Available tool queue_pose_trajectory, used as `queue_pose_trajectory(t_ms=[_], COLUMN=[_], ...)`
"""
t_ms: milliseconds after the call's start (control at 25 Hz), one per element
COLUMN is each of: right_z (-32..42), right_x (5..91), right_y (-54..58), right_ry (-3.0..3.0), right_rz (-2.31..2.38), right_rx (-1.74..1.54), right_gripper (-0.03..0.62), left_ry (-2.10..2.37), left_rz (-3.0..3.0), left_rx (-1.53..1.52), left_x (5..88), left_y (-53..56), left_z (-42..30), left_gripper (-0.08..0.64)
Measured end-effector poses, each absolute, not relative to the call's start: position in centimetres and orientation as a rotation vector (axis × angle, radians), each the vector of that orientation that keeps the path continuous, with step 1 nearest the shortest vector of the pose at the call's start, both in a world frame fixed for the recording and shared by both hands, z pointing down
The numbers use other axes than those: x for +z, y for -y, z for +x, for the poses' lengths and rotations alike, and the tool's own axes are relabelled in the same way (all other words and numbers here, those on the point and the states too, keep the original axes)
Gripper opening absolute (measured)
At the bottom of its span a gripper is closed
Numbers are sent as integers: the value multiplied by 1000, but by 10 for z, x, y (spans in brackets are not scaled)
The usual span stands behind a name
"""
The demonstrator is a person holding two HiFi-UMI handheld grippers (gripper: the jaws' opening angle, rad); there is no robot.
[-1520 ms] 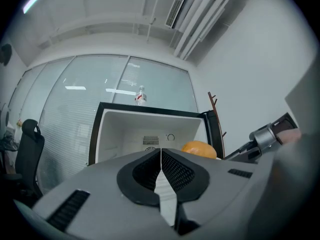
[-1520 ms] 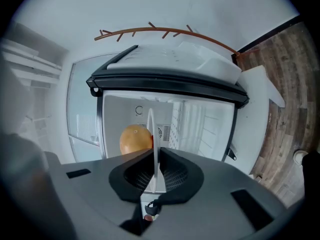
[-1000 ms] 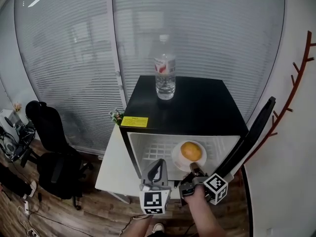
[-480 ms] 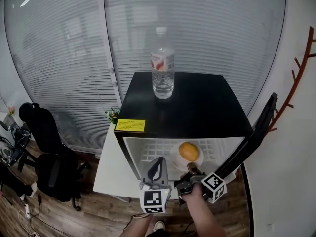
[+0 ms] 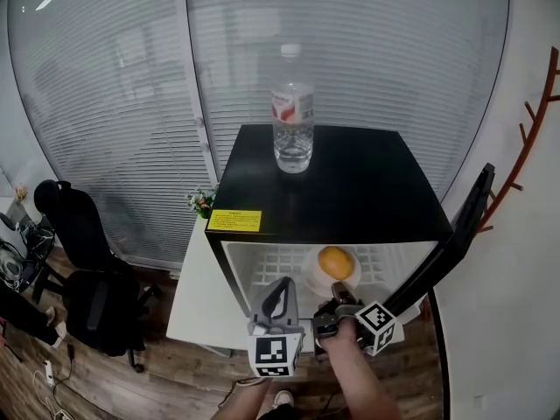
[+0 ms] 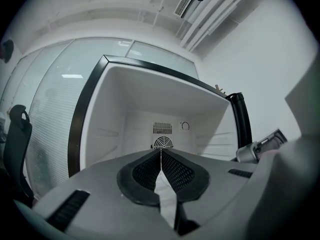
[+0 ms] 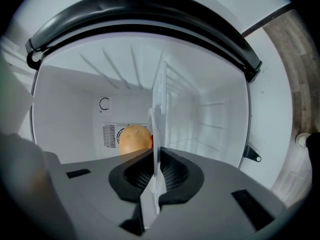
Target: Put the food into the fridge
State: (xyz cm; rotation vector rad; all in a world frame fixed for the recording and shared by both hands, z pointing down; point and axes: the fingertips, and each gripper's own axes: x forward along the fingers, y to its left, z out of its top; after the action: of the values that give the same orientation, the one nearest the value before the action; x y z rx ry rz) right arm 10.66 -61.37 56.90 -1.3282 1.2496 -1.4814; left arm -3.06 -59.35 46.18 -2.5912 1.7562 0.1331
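A small black fridge [image 5: 350,191] stands with its door [image 5: 455,243] swung open to the right. Inside, a white plate [image 5: 311,276] carries a round orange-yellow piece of food [image 5: 336,262] over the white wire shelf. My right gripper [image 5: 328,318] is shut on the plate's near rim. In the right gripper view the plate [image 7: 159,114] shows edge-on between the pads of the right gripper [image 7: 155,176], with the food [image 7: 135,139] behind it. My left gripper [image 5: 280,294] hangs in front of the fridge, shut and empty; the left gripper [image 6: 161,166] points into the white interior [image 6: 150,109].
A clear water bottle [image 5: 292,112] with a red label stands on the fridge top. A black office chair [image 5: 87,269] sits at the left on the wood floor. Frosted blinds fill the wall behind. A red coat rack [image 5: 525,138] stands at the right.
My right gripper and the plate with the food have edged slightly further into the fridge. The left gripper has hardly moved.
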Motion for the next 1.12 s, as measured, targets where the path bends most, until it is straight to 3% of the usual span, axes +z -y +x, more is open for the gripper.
queue_pose_trajectory(t_ms=[440,640,760,1120], right_z=[110,112,113,133], right_x=[567,560,554,502], right_y=[610,605,598,575], right_ry=[-1267,-1292,-1345,-1726], right_rz=[-1330,-1327,-1352,-1599], right_rx=[-1446,-1412,-1369,-947], right_gripper=[44,152,153,153], left_ry=[-1743,-1741,-1739,-1745], left_rz=[-2596,-2602,-2601,-2581], left_rx=[132,133,141,157], left_x=[461,460,457,445], left_y=[591,589,588,580], left_z=[-29,-27,-26,-25], left_gripper=[32,32,32,32])
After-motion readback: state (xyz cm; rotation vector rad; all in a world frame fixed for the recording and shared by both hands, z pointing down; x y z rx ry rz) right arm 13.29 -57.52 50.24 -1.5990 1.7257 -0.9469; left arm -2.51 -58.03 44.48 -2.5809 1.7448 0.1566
